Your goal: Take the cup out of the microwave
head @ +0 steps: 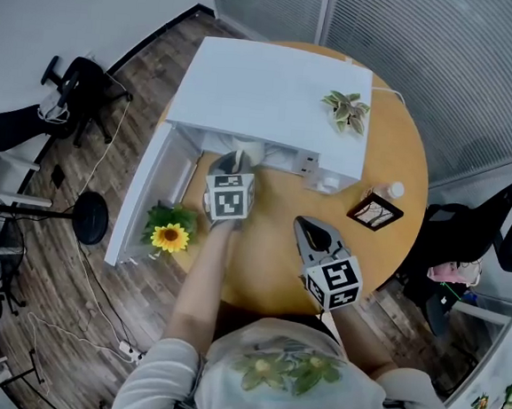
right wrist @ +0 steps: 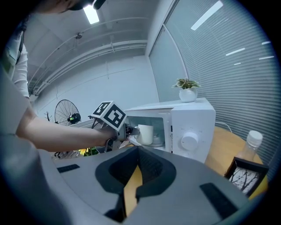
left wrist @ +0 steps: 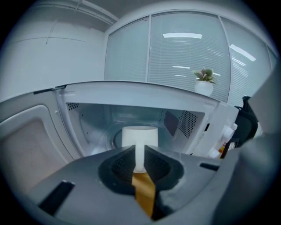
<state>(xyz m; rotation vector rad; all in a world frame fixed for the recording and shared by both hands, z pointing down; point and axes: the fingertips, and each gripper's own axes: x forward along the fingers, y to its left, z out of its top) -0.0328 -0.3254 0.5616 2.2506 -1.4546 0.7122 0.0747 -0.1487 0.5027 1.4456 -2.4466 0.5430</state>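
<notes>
Item, nearest: the person's pale printed shirt (head: 286, 371), both forearms reaching out from it over a round wooden table (head: 269, 263). Item: right gripper (head: 311, 235), low over the table in front of the microwave's dial end, jaws pressed together on nothing, well apart from the work. Item: left gripper (head: 233, 163), the nearer by far, its nose at the mouth of the white microwave (head: 274, 94), whose door (head: 150, 190) stands swung out to the left. Its jaws pinch the white handle of the cup (left wrist: 139, 136). Item: the cup, white, upright, long axis vertical, standing just inside the open cavity, directly ahead of the left claw with its handle turned outward toward the person; whether its base is clear of the cavity floor I cannot tell. Judgement: the way out is straight back along the gripper's own line toward the person, keeping the cup level and off the door and frame. Sundries: sunflower (head: 170, 234) by the door, potted plant (head: 346, 109) on top.
</notes>
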